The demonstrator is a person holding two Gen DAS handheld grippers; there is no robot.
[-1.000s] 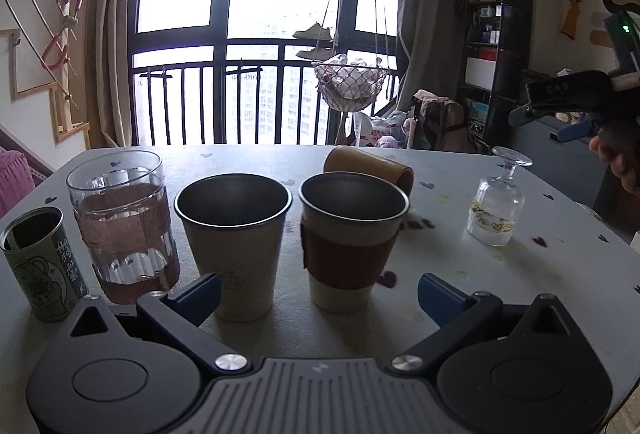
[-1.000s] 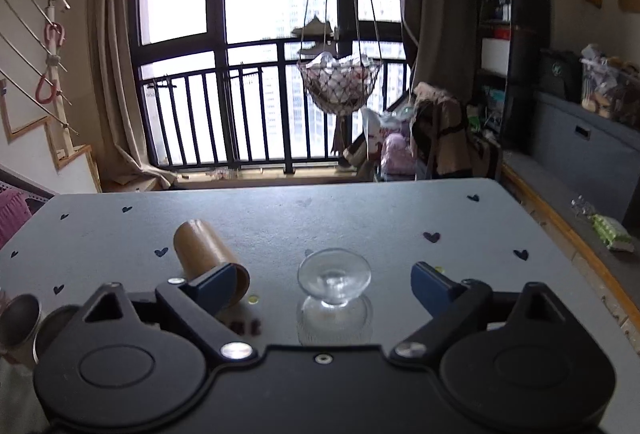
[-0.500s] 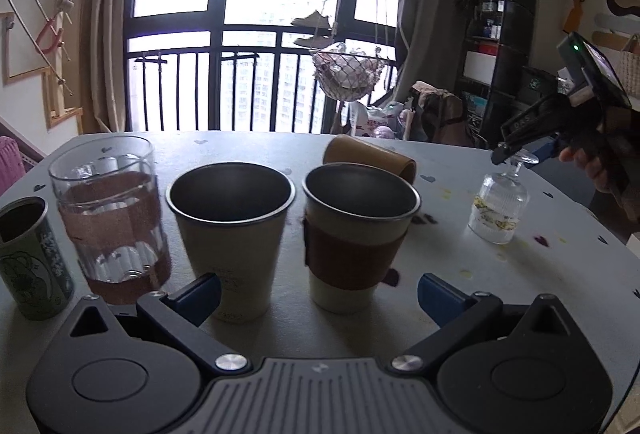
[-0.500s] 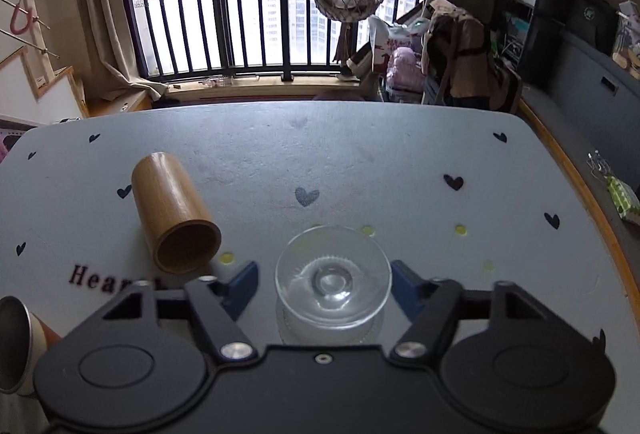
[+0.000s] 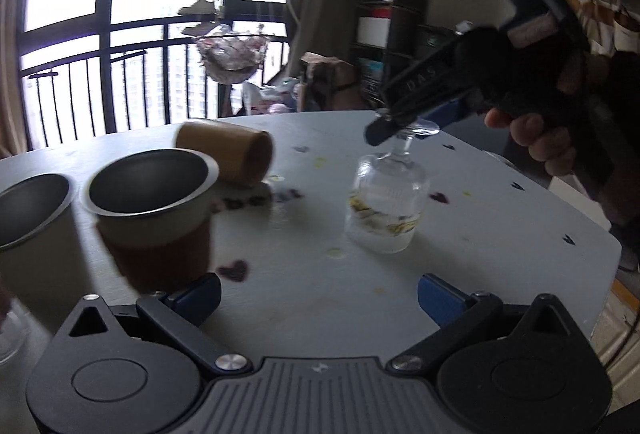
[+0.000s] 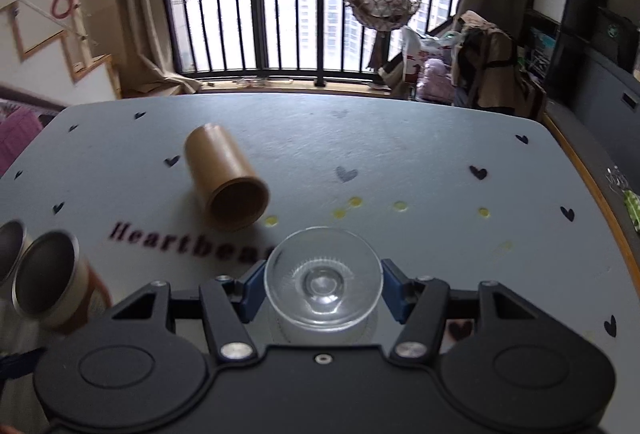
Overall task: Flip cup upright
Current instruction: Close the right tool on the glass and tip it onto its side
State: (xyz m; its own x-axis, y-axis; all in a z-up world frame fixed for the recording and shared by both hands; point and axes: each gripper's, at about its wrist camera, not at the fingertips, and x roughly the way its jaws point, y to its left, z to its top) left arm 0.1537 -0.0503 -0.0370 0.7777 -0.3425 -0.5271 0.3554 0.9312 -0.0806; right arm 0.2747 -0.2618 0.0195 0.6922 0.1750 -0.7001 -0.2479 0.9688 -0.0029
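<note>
A clear stemmed glass (image 5: 386,194) stands upside down on the grey table (image 5: 360,294), its round foot up; the right wrist view shows that foot (image 6: 323,280) from above. My right gripper (image 6: 323,288) sits around the foot, its blue fingers (image 6: 253,290) close on either side; it also shows in the left wrist view (image 5: 404,126). A brown cup (image 6: 226,178) lies on its side to the left. My left gripper (image 5: 320,294) is open and empty, low over the table in front of the glass.
A steel cup with a brown sleeve (image 5: 154,210) and a second steel cup (image 5: 28,226) stand upright at the left. The table's right edge (image 6: 592,186) lies beyond the glass. A shelf and a sofa stand off the table.
My right gripper came down onto the glass and its fingers closed in around the foot. My left gripper swung right, so the glass now sits ahead of it.
</note>
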